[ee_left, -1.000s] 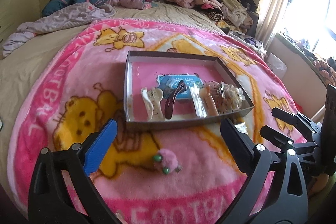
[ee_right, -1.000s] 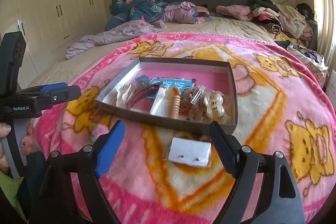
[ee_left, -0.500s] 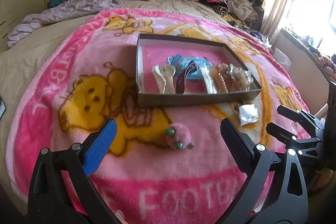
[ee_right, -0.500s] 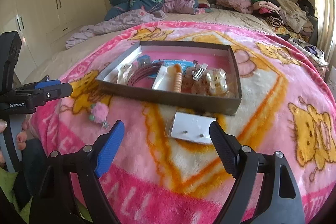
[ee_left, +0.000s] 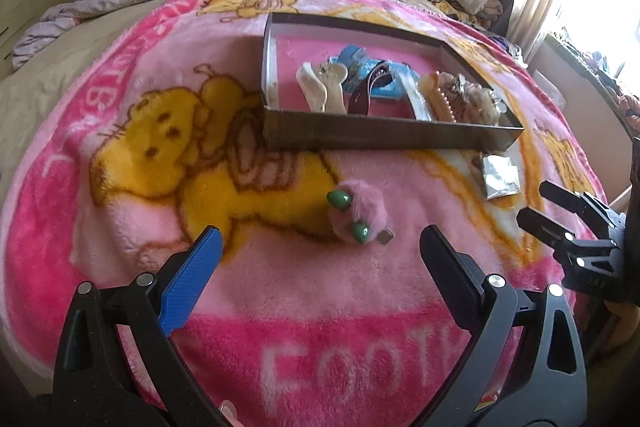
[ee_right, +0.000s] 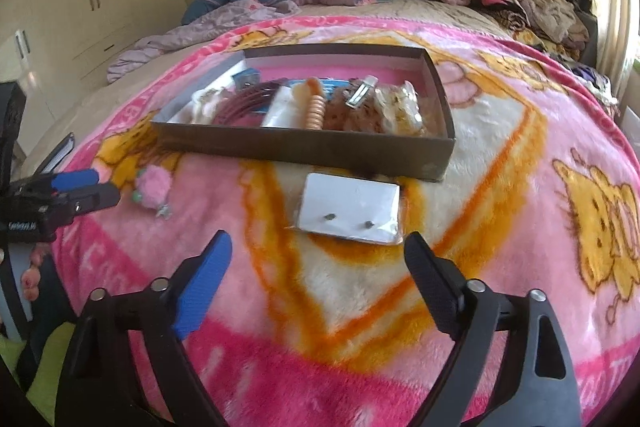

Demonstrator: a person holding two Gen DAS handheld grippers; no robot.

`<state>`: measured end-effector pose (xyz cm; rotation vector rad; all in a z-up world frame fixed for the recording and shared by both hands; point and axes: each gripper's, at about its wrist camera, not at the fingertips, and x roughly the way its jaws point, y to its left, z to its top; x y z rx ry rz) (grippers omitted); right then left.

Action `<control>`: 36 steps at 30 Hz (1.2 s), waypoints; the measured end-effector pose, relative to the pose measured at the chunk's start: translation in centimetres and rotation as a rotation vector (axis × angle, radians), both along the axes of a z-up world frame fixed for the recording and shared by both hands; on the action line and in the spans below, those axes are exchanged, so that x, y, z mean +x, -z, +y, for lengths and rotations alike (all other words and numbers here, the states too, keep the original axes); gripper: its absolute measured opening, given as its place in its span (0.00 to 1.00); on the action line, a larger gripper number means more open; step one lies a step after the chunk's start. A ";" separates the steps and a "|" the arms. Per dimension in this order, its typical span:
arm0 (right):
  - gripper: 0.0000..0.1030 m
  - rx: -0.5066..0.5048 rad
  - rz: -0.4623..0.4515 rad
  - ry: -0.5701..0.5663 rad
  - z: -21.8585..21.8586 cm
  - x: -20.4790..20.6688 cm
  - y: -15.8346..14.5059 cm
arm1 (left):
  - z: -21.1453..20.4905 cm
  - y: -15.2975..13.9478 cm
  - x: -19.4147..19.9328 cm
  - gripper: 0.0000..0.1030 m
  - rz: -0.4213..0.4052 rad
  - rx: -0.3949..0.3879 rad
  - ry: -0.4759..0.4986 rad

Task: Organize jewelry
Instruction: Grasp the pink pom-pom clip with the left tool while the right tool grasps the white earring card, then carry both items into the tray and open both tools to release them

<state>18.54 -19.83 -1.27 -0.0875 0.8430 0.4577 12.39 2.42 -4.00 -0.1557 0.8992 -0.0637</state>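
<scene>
In the left wrist view, the left hand-held gripper (ee_left: 318,257) stood spread and empty above one fluffy pink pom-pom hair clip with two green beads (ee_left: 357,215), which lay on the pink cartoon fleece blanket (ee_left: 132,131) near one shallow brown cardboard box (ee_left: 372,137). In the right wrist view, the right hand-held gripper (ee_right: 318,273) was likewise spread, just near of one white earring card bearing two studs (ee_right: 350,207).

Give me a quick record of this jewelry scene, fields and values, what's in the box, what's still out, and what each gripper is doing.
surface: pink blanket on a bed
box: open, holding hair clips and small packets
outside the box: pompom clip, earring card
pompom clip: on the blanket, in front of the left gripper
earring card: in front of the box, between the box and the right gripper
left gripper: open, empty
right gripper: open, empty
</scene>
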 end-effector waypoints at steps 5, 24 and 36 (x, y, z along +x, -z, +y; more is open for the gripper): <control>0.85 -0.018 0.029 0.026 0.3 1.9 1.7 | -0.4 1.5 1.3 0.88 0.030 0.004 0.004; 0.64 -0.039 0.031 -0.005 2.2 3.9 2.8 | -2.3 2.1 2.7 0.22 0.036 -0.035 0.078; 0.64 -0.014 0.001 -0.109 4.3 1.5 -0.1 | -1.3 -1.2 2.1 0.22 -0.029 -0.045 0.080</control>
